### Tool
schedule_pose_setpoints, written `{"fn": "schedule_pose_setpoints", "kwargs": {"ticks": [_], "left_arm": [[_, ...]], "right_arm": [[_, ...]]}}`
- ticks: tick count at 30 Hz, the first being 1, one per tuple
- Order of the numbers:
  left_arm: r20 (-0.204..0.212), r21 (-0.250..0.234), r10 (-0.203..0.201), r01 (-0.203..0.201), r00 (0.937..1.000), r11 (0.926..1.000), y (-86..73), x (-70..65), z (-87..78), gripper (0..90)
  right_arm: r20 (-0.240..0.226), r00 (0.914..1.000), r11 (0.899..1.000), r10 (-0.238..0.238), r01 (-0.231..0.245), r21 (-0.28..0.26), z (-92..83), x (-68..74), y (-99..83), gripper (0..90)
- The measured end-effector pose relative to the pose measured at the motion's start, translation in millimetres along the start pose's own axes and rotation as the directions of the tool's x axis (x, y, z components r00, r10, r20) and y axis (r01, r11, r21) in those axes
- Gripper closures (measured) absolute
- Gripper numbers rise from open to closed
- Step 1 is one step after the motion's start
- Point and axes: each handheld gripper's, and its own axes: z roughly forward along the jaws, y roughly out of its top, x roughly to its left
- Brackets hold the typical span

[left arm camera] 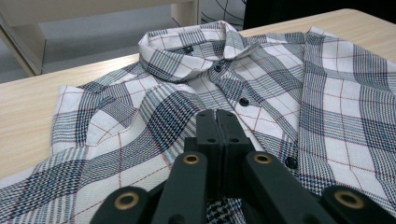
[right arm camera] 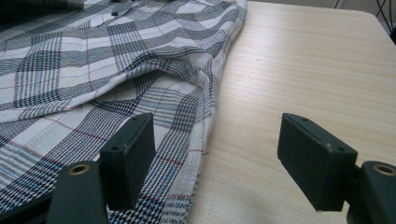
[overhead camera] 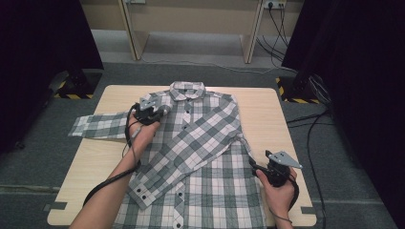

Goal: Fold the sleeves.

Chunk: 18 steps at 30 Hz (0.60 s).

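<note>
A grey, white and red plaid shirt (overhead camera: 205, 143) lies front up on the wooden table (overhead camera: 262, 109), collar at the far end. One sleeve is folded diagonally across its front; the other sleeve (overhead camera: 95, 125) stretches out to the left. My left gripper (overhead camera: 164, 110) rests over the shirt's shoulder near the collar, its jaws pressed together (left arm camera: 217, 116) with no fabric seen between them. My right gripper (overhead camera: 253, 164) sits at the shirt's right edge near the hem, open (right arm camera: 215, 135), one jaw over the cloth (right arm camera: 93, 70) and the other over bare table (right arm camera: 303, 70).
The outstretched sleeve reaches past the table's left edge. Bare wood runs along the right side and far corners. Dark curtains stand on both sides, cables (overhead camera: 310, 124) trail on the floor at the right, and wooden furniture legs (overhead camera: 250, 33) stand behind.
</note>
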Motion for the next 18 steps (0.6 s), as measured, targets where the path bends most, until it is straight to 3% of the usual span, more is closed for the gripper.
{"fn": "schedule_pose_setpoints", "kwargs": {"ticks": [9, 11, 13, 15, 18], "left_arm": [[0.059, -0.01, 0.016, -0.016, 0.9981, 0.9998, 5.3, -16.7, 8.1, 86.5], [0.078, -0.013, 0.026, -0.025, 0.9966, 0.9996, 5.1, -18.1, 9.6, 76.1], [0.118, -0.033, 0.044, -0.041, 0.9921, 0.9986, 5.3, -20.4, 12.2, 57.8], [0.106, -0.024, 0.052, -0.049, 0.993, 0.9985, 5.8, -18.6, 10.7, 45.9], [0.085, -0.013, 0.031, -0.029, 0.9959, 0.9995, 6.3, -9.8, 6.8, 34.2]], "right_arm": [[0.0, 1.0, 1.0, -0.001, 0.001, 0.0, -0.1, 0.4, 0.0, 28.3], [-0.001, 1.0, 1.0, -0.001, 0.001, 0.0, 0.0, 0.1, 0.0, 28.3], [-0.001, 1.0, 1.0, 0.0, 0.0, -0.001, -0.1, 0.0, 0.0, 28.3], [-0.001, 1.0, 1.0, -0.001, 0.001, -0.002, -0.1, 0.0, 0.0, 28.3], [-0.001, 1.0, 1.0, -0.006, 0.006, 0.002, 0.2, 0.5, 0.1, 28.3]]}}
